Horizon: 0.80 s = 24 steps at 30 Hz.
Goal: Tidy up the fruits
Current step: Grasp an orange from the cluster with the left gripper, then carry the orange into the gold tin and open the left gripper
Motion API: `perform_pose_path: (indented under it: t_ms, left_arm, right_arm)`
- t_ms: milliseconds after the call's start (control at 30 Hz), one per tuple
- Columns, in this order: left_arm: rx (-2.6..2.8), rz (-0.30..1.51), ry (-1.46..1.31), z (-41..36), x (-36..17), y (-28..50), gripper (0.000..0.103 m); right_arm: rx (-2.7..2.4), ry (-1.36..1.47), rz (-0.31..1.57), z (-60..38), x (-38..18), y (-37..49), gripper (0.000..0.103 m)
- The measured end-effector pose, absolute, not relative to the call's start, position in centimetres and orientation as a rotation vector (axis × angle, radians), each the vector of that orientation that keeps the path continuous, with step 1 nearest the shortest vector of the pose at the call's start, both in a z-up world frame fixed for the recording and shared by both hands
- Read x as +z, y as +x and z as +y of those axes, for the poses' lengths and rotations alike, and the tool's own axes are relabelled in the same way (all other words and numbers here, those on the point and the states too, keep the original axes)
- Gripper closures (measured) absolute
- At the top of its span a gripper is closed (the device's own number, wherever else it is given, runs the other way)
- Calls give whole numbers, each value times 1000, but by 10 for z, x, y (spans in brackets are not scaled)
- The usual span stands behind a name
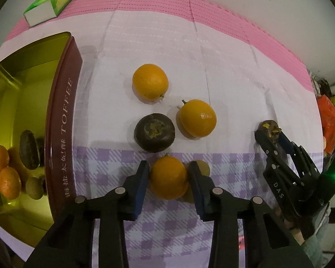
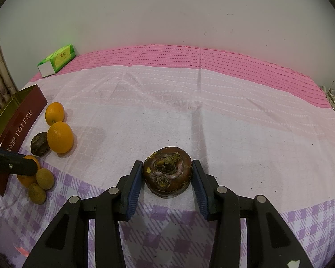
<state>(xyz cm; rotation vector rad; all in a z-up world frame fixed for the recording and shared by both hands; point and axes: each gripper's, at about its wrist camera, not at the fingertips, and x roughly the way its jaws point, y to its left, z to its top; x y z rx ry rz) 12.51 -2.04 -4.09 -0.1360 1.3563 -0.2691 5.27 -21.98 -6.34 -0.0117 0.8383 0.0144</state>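
The left gripper [image 1: 168, 178] is clamped on an orange [image 1: 168, 179] near the toffee tin [image 1: 62, 125]; the right gripper [image 2: 167, 174] clamps a dark brown fruit [image 2: 167, 170].

Organizing fruits. Tin [image 1: 62, 134]: open, maroon-walled, gold-lined, marked "TOFFEE", at the left of the cloth; inside lie two small oranges [image 1: 4, 172], a dark fruit [image 1: 29, 149] on edge and a small greenish-brown fruit [image 1: 34, 187]. On the cloth beside it: far orange [image 1: 150, 81]; stemmed orange [image 1: 198, 118], just right of a dark round fruit [image 1: 154, 132] showing its scarred end; near orange [image 1: 168, 181], clamped between blue pads; two small greenish fruits [image 2: 44, 178], touching it and each other. Well to the right, a second dark fruit [image 2: 168, 171], wrinkled end up, sits on the cloth, pressed between pads.
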Motion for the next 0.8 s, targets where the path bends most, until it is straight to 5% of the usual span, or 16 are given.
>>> perform_pose_path:
  t_ms: [800]
  left_arm:
    - [-237,1201,-133,23,14,114,66]
  right_arm:
    - [13,-11,838,-219,-64,52,60]
